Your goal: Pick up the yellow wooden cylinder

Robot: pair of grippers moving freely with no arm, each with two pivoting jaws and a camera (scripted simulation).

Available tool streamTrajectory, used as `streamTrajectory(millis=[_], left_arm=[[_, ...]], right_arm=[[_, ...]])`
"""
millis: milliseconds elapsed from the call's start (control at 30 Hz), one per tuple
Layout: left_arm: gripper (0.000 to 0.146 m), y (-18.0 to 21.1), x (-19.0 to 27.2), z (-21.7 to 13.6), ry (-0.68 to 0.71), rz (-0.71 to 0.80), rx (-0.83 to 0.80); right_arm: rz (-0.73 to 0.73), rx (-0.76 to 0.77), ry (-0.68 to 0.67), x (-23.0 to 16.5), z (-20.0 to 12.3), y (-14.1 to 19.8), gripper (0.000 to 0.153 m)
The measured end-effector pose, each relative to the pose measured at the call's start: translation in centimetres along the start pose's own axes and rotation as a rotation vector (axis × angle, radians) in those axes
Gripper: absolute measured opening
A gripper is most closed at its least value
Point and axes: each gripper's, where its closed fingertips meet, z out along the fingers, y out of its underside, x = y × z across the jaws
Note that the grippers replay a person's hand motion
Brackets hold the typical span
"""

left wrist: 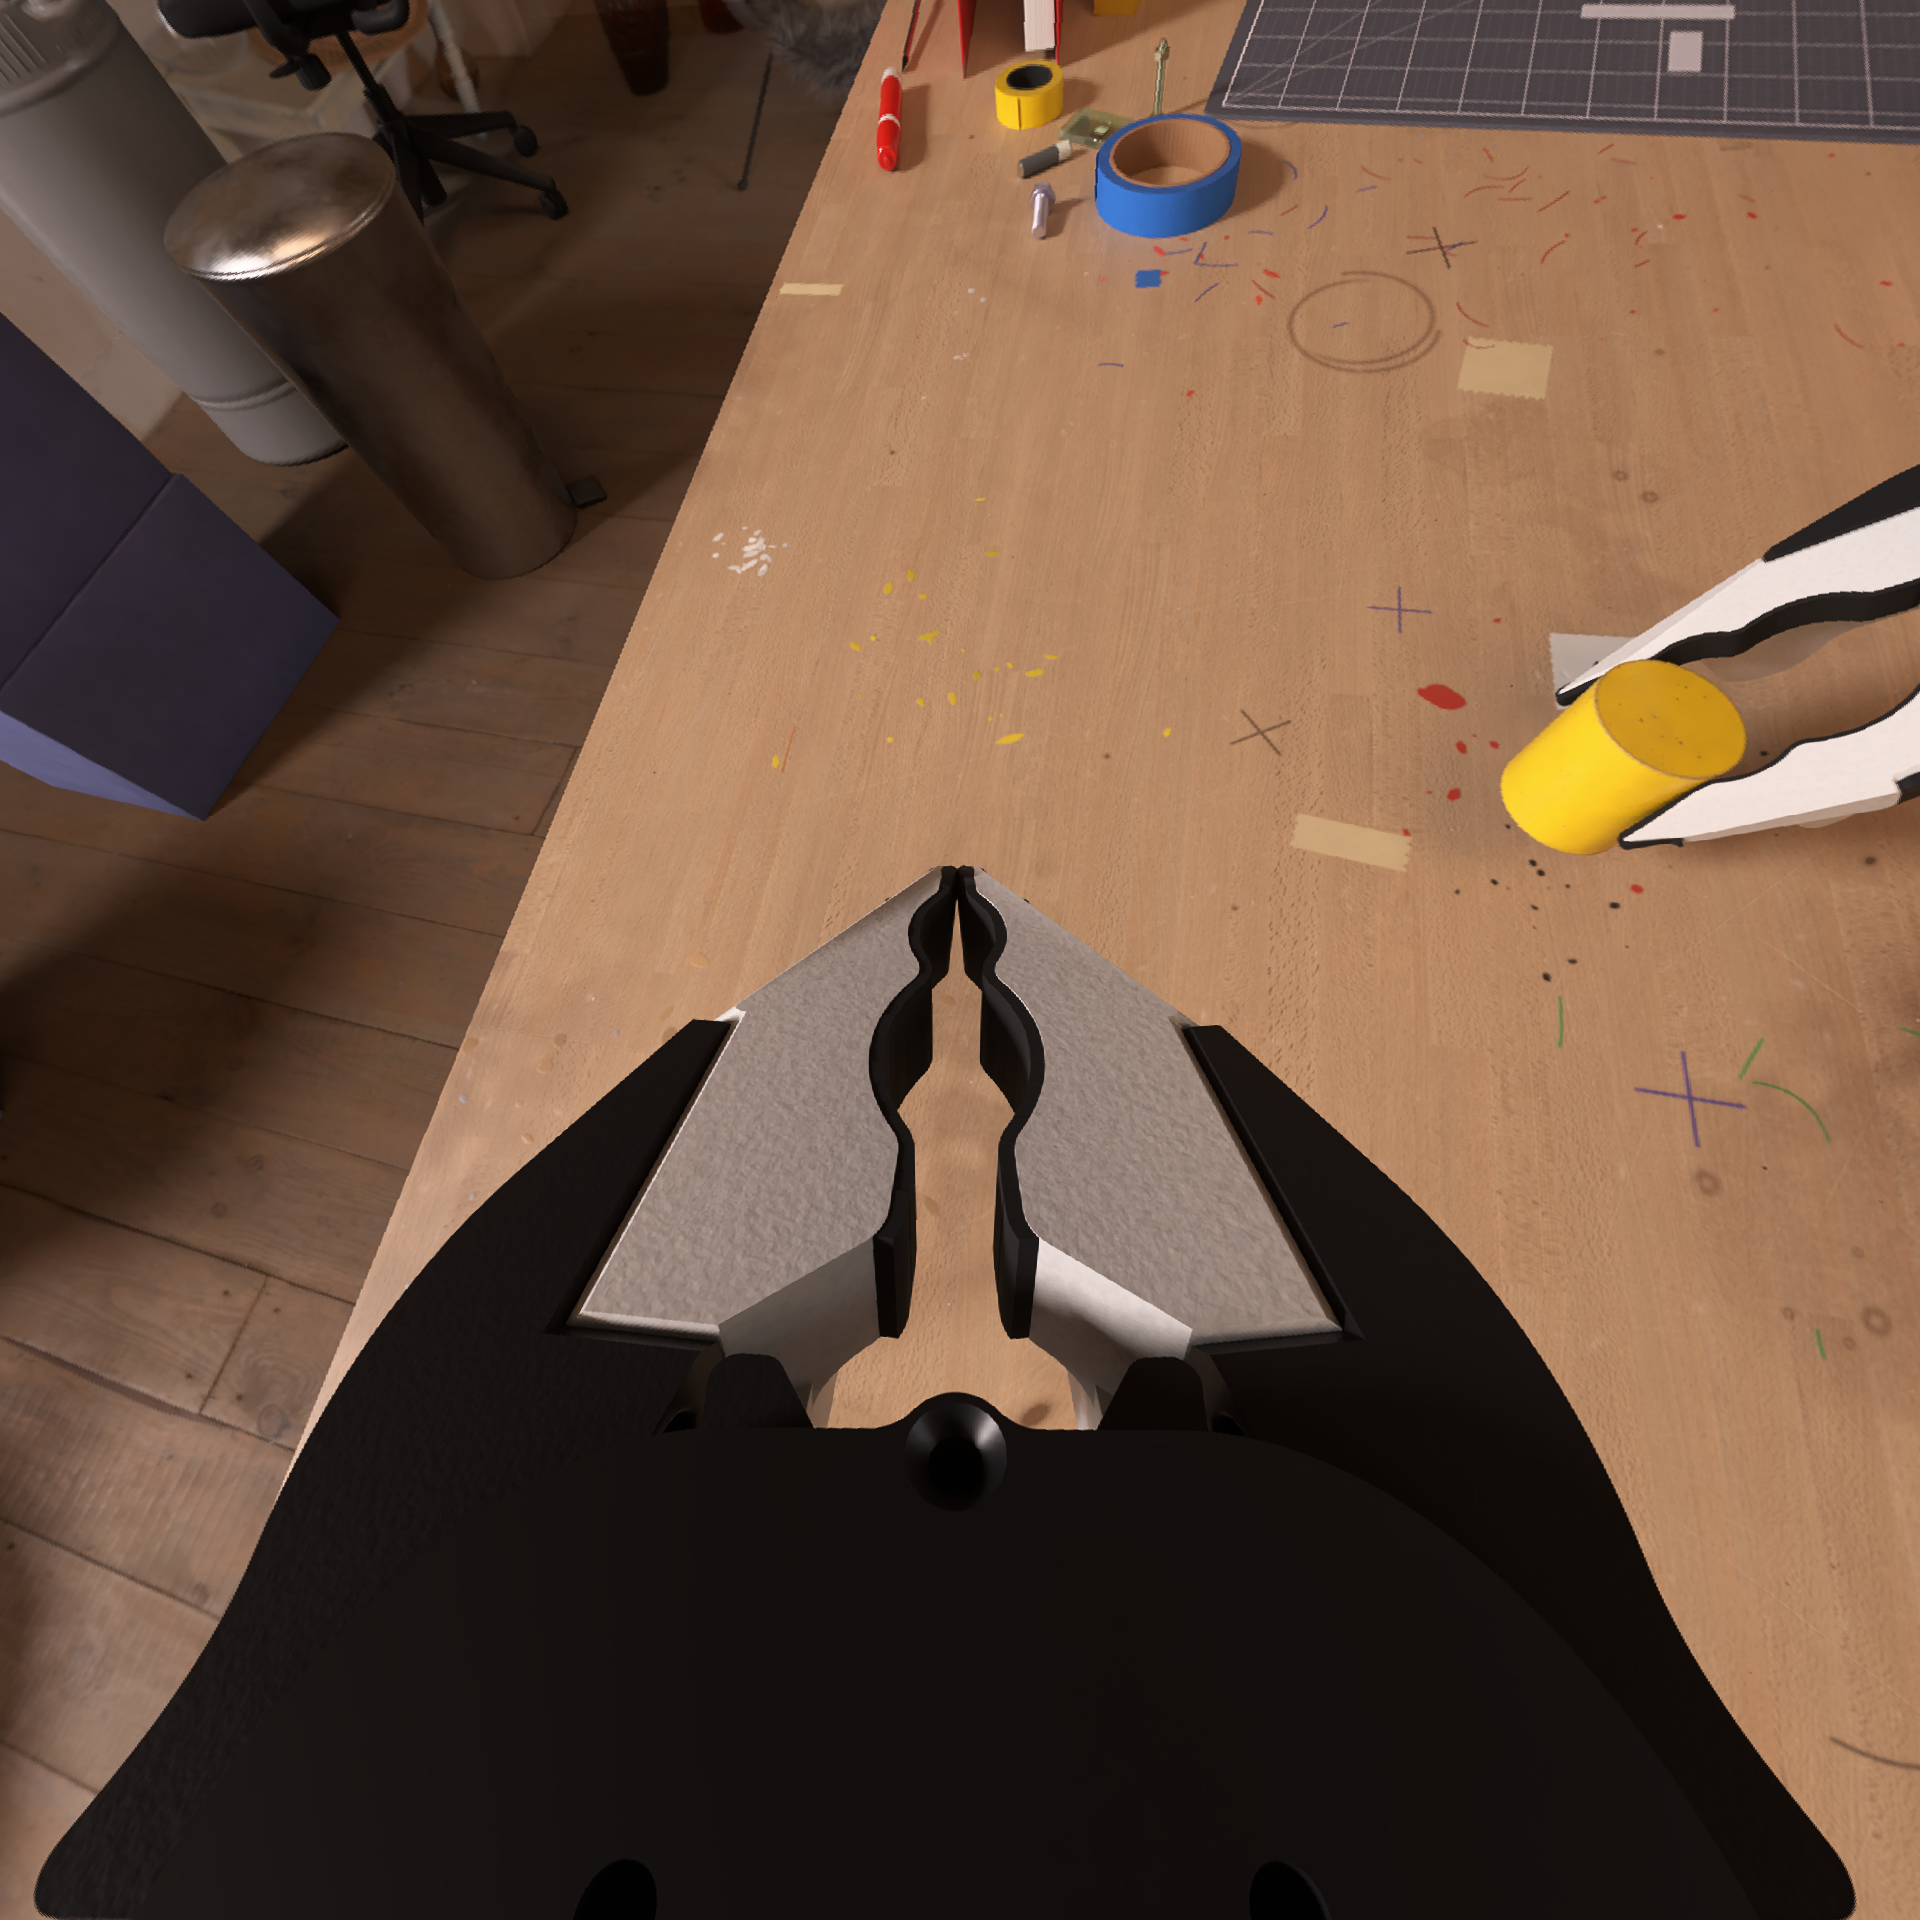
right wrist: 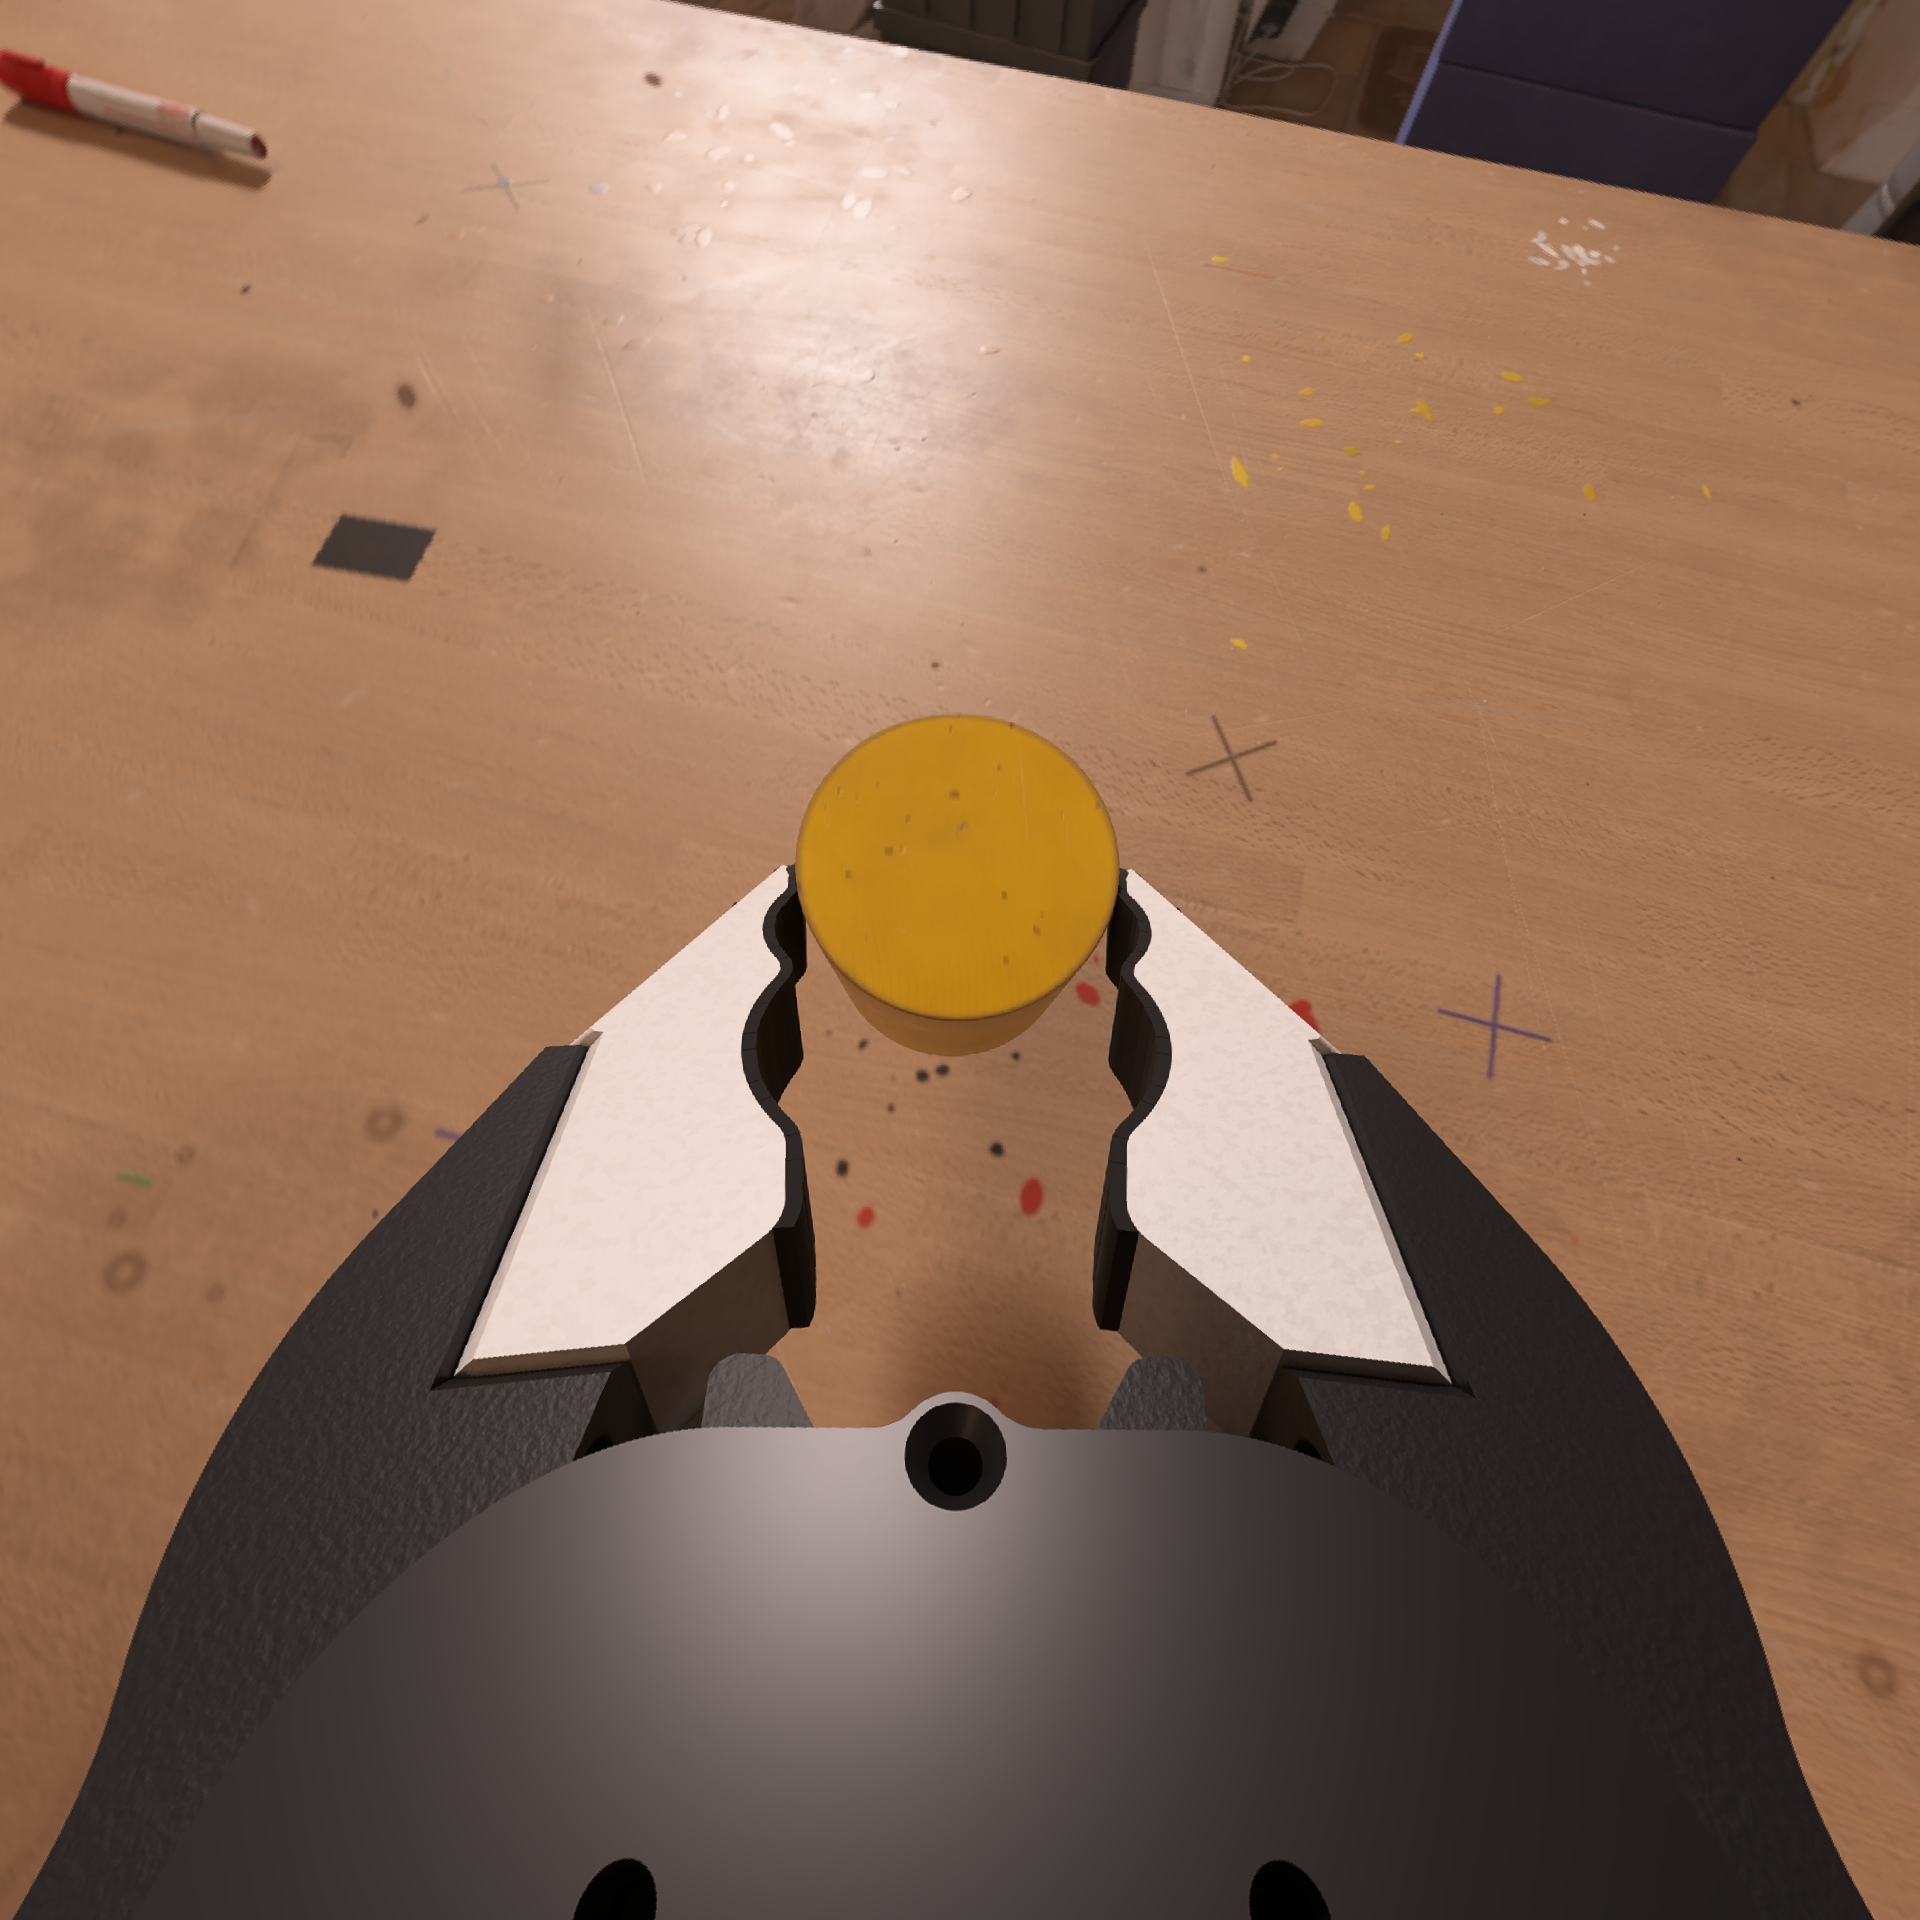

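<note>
the yellow wooden cylinder (right wrist: 956, 868) sits clamped between the tips of the right tool (right wrist: 956, 883), one fingertip pressed to each side of its round wall, its flat end facing the right wrist camera. in the left wrist view it shows tilted, and whether its lower edge touches the desk (left wrist: 1039, 520) or is just clear of it cannot be told. it lies well in from the desk's edges, among red and black paint specks. by my reading the grasp is made and the lift is the step in hand; the next move calls for a straight rise with the squeeze held firm, since the grip is only at the fingertips and the smooth round wall could slip or twist. the left tool (left wrist: 956, 878) hangs over the desk's left edge with its tips together on nothing, well apart from the cylinder. the desk is pale wood, marked with pen crosses, tape scraps and yellow flecks. toward its far end lie a blue tape roll (left wrist: 1167, 175), a yellow tape roll (left wrist: 1029, 94), a red marker (left wrist: 888, 116) and a grey cutting mat (left wrist: 1558, 73). beyond the left edge are a plank floor, two metal cylinders (left wrist: 364, 343) and an office chair (left wrist: 395, 104).
</note>
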Motion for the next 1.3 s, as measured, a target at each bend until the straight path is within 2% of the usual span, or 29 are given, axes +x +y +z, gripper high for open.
streamTrajectory(millis=[300,667,1300], left_arm=[[0.000,0.0,0.0,0.0,0.000,0.001,-0.007],[0.000,0.0,0.0,0.0,0.007,0.015,-0.004],[0.000,-0.1,0.0,0.2,0.017,0.016,0.007]], right_arm=[[0.098,0.009,0.048,-0.6,2.3,-1.7,0.058],[0.131,0.001,0.111,-0.7,3.8,-2.6,0.058],[0.128,-0.172,0.193,-0.8,4.3,-2.9,0.058]])
